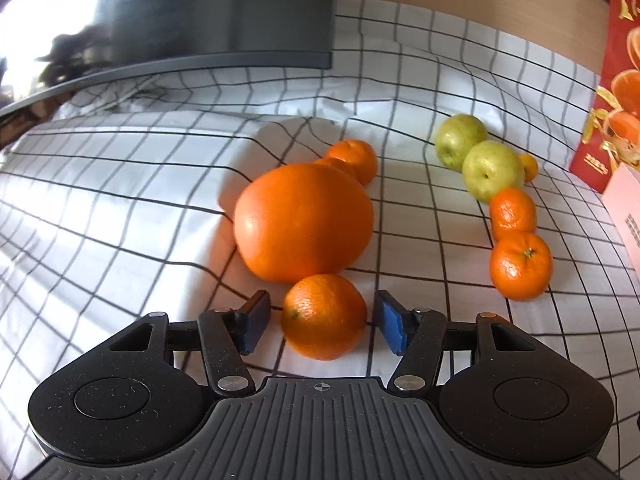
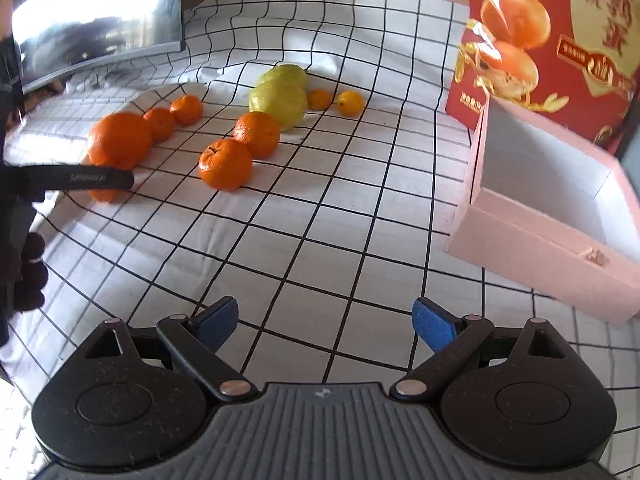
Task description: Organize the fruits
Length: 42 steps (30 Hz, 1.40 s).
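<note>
L gripper (image 1: 322,320) is spread w/ a small orange (image 1: 324,317) between its blue pads (image 1: 390,326), narrow gaps both sides, no pinch. Big orange (image 1: 303,222) sits just behind it on the checked cloth (image 1: 120,208). Further R: two green apples (image 1: 476,158), two tangerines (image 1: 518,240) in a line. R gripper (image 2: 325,326) spread wide over bare cloth, nothing in it; pink box (image 2: 532,248) at far R, empty.

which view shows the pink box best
The right wrist view: the pink box shows its open white inside and near wall. The left wrist view catches only a corner of it at the right edge.
</note>
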Each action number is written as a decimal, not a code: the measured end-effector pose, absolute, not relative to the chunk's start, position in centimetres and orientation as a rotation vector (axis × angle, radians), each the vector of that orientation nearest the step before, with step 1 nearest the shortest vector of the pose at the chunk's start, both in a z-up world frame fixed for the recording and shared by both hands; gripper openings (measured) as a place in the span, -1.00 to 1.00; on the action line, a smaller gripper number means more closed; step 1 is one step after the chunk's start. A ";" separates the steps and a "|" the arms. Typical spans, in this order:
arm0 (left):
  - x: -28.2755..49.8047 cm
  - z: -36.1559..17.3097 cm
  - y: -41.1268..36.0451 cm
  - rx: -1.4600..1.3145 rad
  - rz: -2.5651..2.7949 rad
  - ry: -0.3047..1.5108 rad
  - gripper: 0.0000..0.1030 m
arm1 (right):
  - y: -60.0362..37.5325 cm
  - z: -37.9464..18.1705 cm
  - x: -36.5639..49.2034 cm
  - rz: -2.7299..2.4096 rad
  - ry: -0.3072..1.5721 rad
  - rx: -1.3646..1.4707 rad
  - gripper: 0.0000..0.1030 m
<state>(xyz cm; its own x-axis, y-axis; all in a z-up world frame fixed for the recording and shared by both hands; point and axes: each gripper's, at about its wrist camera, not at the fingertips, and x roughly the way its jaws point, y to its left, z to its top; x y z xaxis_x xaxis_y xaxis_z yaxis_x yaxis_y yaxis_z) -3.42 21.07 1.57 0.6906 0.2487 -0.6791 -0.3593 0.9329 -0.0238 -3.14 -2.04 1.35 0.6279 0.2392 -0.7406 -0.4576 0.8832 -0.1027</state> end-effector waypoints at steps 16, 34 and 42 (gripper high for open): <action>-11.1 3.1 24.3 -0.337 0.256 0.704 -0.10 | 4.6 3.9 -2.1 0.661 0.701 -0.274 0.79; -14.8 3.9 32.3 -0.379 0.288 0.701 -0.10 | 24.0 -0.9 4.6 0.688 0.878 -0.272 0.79; -13.8 3.4 31.6 -0.403 0.245 0.721 -0.10 | 21.6 -0.6 2.4 0.719 0.853 -0.371 0.57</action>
<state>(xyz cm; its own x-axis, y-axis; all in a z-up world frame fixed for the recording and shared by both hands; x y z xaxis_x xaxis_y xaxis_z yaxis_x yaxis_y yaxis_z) -13.80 31.62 3.40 0.7275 0.0789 -0.6816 -0.3520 0.8956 -0.2721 2.36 21.60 -0.64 0.4463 0.4232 -0.7885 -0.7051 0.7089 -0.0186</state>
